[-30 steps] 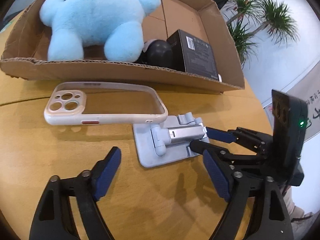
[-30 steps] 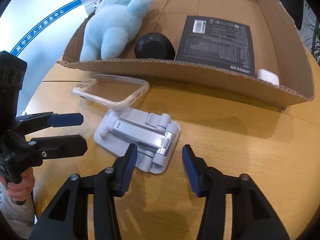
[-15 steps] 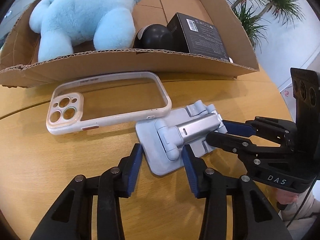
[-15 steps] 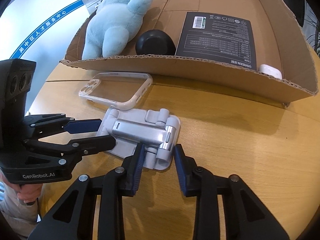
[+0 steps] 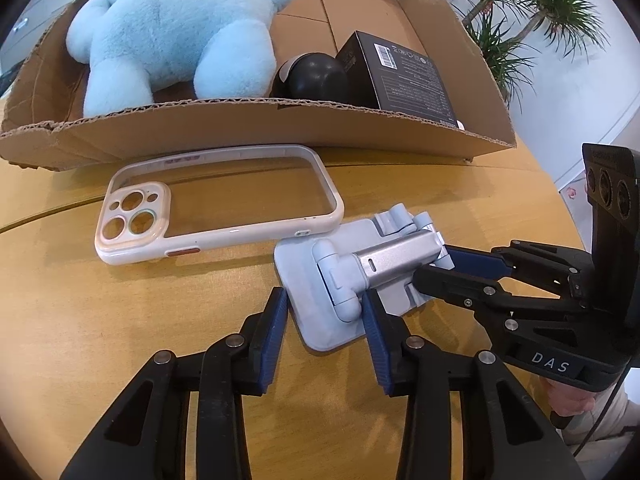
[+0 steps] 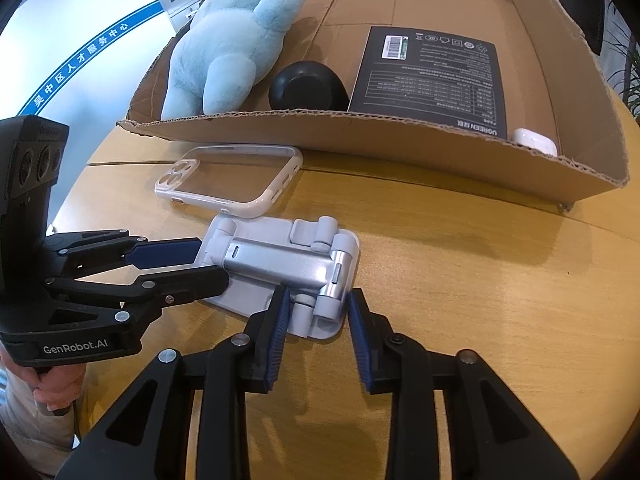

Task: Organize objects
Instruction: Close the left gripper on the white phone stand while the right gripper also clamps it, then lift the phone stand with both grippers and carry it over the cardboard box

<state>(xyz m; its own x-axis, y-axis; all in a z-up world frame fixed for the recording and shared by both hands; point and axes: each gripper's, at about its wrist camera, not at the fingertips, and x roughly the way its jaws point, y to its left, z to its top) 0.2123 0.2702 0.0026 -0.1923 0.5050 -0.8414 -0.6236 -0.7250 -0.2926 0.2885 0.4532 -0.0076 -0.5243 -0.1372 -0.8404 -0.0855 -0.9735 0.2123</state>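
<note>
Both your grippers, left [image 5: 324, 312] and right [image 6: 316, 312], clamp the folded phone stand [image 5: 360, 276], apparently firmly. Lift level together toward the cardboard box [image 5: 240, 128].

Light is glancing off the brushed metal arm of the phone stand [image 5: 394, 260], its pale blue plastic base staying matt, while the wooden table [image 5: 120, 320] is showing a smooth, softly shining grain. At eleven o'clock of the stand, the phone case [image 5: 216, 204] is gleaming with a glossy cream rim and clear back. Up at twelve o'clock the cardboard box [image 5: 240, 120] is showing rough, torn corrugated edges around a fluffy blue plush toy [image 5: 180, 28] and a matt black carton [image 6: 430, 84].
</note>
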